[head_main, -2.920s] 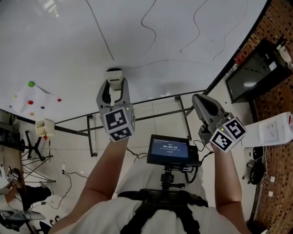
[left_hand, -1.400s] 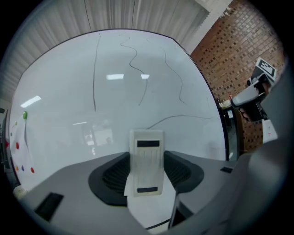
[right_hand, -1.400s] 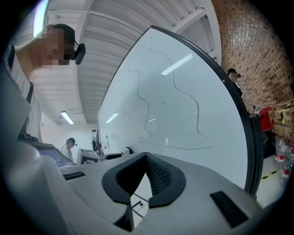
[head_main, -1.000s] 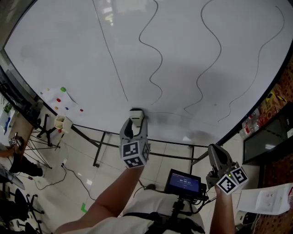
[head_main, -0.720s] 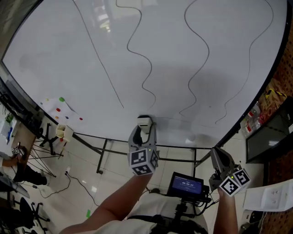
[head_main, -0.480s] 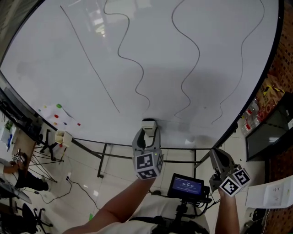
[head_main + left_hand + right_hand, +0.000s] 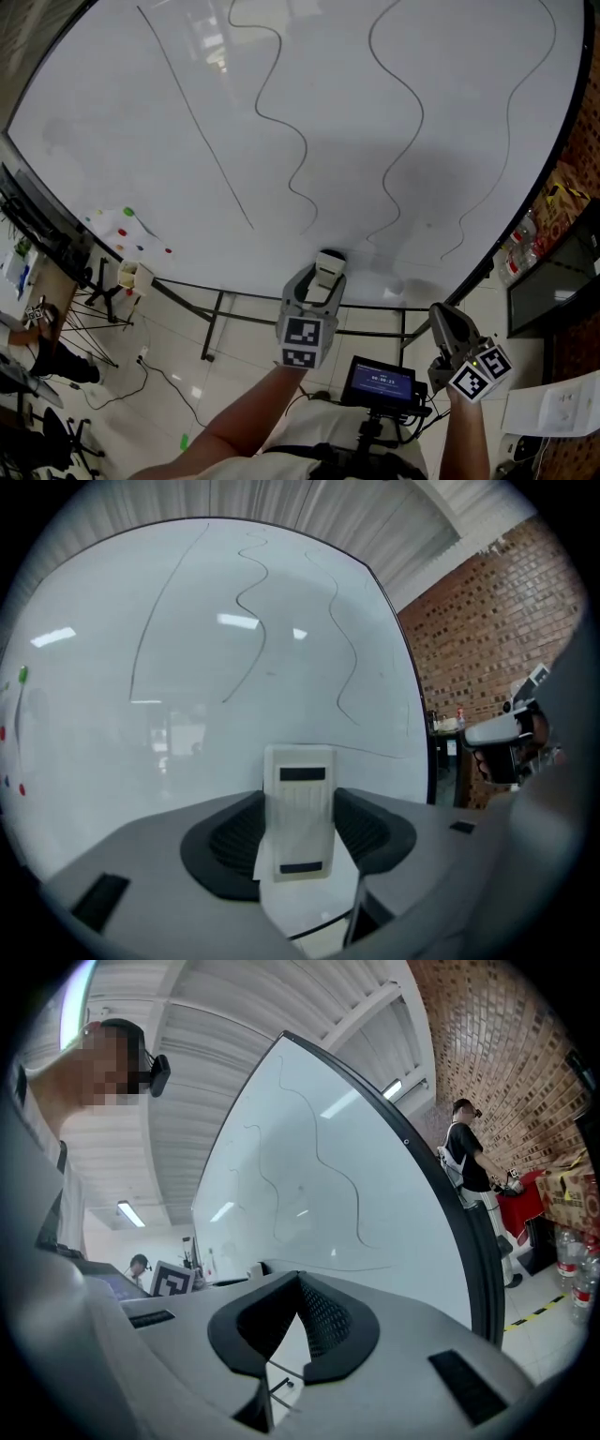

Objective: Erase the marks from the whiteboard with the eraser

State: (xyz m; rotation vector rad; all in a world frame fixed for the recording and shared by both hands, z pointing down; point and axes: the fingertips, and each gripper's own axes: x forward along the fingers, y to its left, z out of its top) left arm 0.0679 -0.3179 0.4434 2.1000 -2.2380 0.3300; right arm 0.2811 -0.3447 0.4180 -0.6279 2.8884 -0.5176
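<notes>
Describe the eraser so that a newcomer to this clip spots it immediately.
Start at the big whiteboard with its wavy black lines and go to its lower edge. There the left gripper clamps a small rectangular block, the eraser. It is white and ribbed, with two dark bars, unlike the grey jaws around it.

A red-brown brick wall (image 7: pixel 574 122) runs down the right edge of the head view, with a dark screen (image 7: pixel 553 281) and clustered bottles (image 7: pixel 521 234) at its foot. Pale glossy floor tiles (image 7: pixel 141 394) fill the lower left. In the right gripper view, a ribbed white ceiling (image 7: pixel 216 1044) carries a lit strip light (image 7: pixel 131 1213) at mid left.
</notes>
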